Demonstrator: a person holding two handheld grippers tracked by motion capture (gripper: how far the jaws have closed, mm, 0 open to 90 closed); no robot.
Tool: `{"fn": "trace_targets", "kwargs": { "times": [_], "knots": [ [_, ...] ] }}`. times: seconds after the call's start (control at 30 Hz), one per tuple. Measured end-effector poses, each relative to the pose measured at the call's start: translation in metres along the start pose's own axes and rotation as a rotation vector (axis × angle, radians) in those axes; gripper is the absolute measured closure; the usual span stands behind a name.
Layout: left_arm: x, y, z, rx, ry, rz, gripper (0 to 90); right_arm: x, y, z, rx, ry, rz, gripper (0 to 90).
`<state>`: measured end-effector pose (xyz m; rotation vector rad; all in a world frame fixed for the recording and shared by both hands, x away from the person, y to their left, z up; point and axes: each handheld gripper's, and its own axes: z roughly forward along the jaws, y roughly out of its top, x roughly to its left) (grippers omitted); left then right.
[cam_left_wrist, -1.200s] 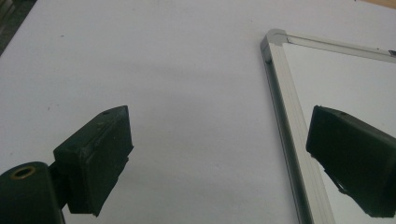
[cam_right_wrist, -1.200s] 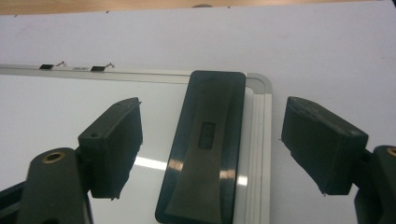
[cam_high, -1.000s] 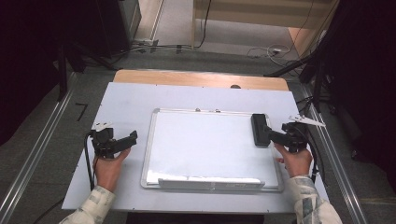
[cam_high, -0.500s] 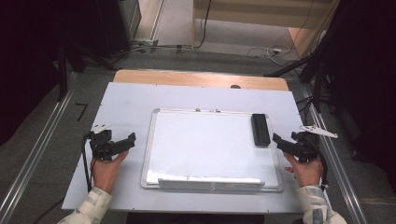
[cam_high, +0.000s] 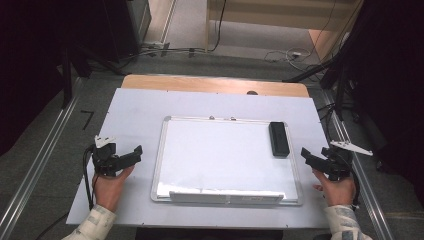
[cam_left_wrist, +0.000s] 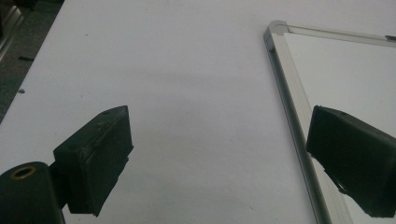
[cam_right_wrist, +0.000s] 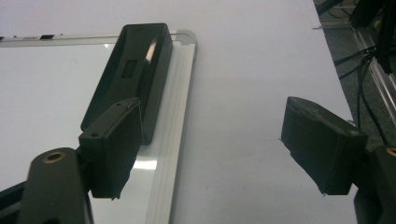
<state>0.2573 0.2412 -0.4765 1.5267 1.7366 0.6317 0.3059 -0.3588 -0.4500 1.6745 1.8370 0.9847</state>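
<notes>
A white board with a silver frame (cam_high: 227, 157) lies flat in the middle of the white tabletop. A black eraser (cam_high: 278, 138) rests on its far right corner, seen close up as the eraser (cam_right_wrist: 133, 70) in the right gripper view. My right gripper (cam_high: 311, 159) is held open off the board's right edge, jaws wide with nothing between them (cam_right_wrist: 212, 144). My left gripper (cam_high: 131, 154) is held open left of the board, empty, its right jaw over the frame (cam_left_wrist: 292, 100).
The white tabletop (cam_high: 135, 110) sits on a wooden table whose far edge (cam_high: 215, 84) shows. Metal rails (cam_high: 40, 160) run along both sides. Cables (cam_high: 295, 52) lie on the floor beyond. Dark equipment stands at the left and right.
My right gripper has let go of the eraser and drawn back to the right, off the board. The eraser stays on the board's far right corner. The left gripper barely moved.
</notes>
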Motion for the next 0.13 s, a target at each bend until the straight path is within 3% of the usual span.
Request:
{"fn": "trace_targets", "kwargs": {
  "times": [0.13],
  "knots": [
    [0.001,-0.0008,-0.0023,-0.003,0.0,-0.003,7.4,-0.0057,-0.0038,-0.0029,0.001,-0.01,0.007,19.2]
  ]
}}
